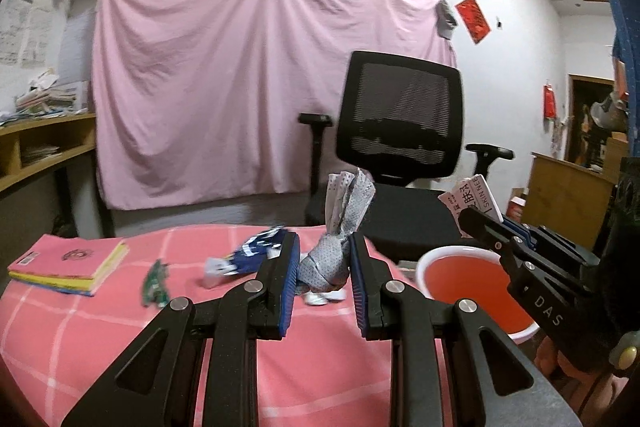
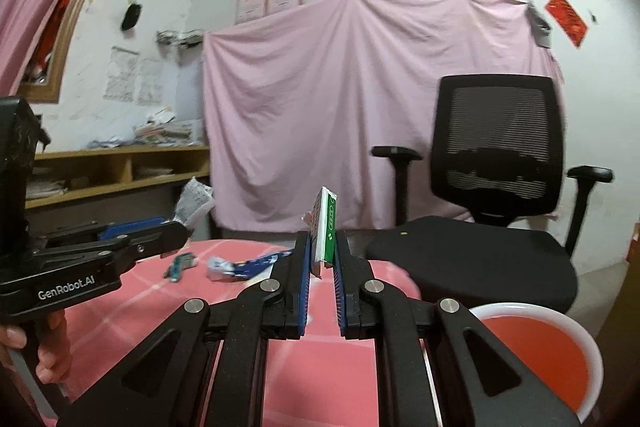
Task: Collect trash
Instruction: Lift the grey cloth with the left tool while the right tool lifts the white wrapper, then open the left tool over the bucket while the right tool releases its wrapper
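My left gripper (image 1: 325, 242) is shut on a crumpled grey dotted wrapper (image 1: 335, 251) that sticks up between the pads, held above the pink checked table (image 1: 120, 323). My right gripper (image 2: 322, 241) is shut on a flat white and green carton piece (image 2: 325, 227); it shows in the left wrist view (image 1: 480, 217) over the red bin (image 1: 468, 283). The bin (image 2: 560, 347) with its white rim sits low at the right. On the table lie a blue and white wrapper (image 1: 248, 259) and a small green wrapper (image 1: 154, 283). These two also show in the right wrist view, the blue wrapper (image 2: 248, 265) and the green wrapper (image 2: 180, 265).
A stack of pink and yellow books (image 1: 68, 263) lies at the table's left. A black mesh office chair (image 1: 400, 131) stands behind the table and bin. A pink sheet (image 1: 240, 87) covers the wall. A wooden shelf (image 1: 44, 147) runs along the left. A hand (image 2: 48, 351) holds the left gripper's handle.
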Motion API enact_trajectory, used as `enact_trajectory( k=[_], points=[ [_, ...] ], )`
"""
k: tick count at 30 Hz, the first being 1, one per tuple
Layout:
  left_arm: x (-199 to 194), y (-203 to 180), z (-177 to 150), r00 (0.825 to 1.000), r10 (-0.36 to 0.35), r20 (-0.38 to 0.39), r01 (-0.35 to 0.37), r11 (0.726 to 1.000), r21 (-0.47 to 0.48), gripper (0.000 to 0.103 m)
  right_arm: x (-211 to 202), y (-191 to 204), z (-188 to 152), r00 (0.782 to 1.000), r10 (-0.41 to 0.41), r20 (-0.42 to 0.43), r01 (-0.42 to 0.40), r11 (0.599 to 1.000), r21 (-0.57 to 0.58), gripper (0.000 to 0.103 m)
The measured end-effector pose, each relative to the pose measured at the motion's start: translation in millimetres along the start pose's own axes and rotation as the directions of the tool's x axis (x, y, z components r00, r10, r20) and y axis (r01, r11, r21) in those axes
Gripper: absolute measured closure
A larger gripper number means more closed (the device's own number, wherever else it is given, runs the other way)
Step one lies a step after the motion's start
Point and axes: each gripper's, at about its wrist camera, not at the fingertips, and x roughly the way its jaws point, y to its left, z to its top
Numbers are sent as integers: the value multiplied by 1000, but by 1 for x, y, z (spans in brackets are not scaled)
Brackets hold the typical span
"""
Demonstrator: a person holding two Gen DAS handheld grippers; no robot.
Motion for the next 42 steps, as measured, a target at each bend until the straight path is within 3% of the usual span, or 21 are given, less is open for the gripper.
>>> enact_trajectory(
  k=[6, 13, 22, 42],
  points=[
    [12, -32, 11, 999, -51, -6, 51, 997, 53, 82, -16, -32, 1, 997, -72, 14, 71, 996, 44, 94],
    [39, -64, 23, 989, -132, -69, 134, 990, 36, 82, -24, -63, 0, 989, -145, -8, 145, 984, 107, 94],
    [77, -92, 38, 951, -219, -216, 227, 974, 10, 82, -21, -98, -9, 980, -184, -73, 195, 957, 215, 94],
    [136, -140, 29, 857, -286, -428, 299, 954, -38, 82, -21, -146, -27, 948, -242, -205, 302, 887, 350, 93]
  ],
)
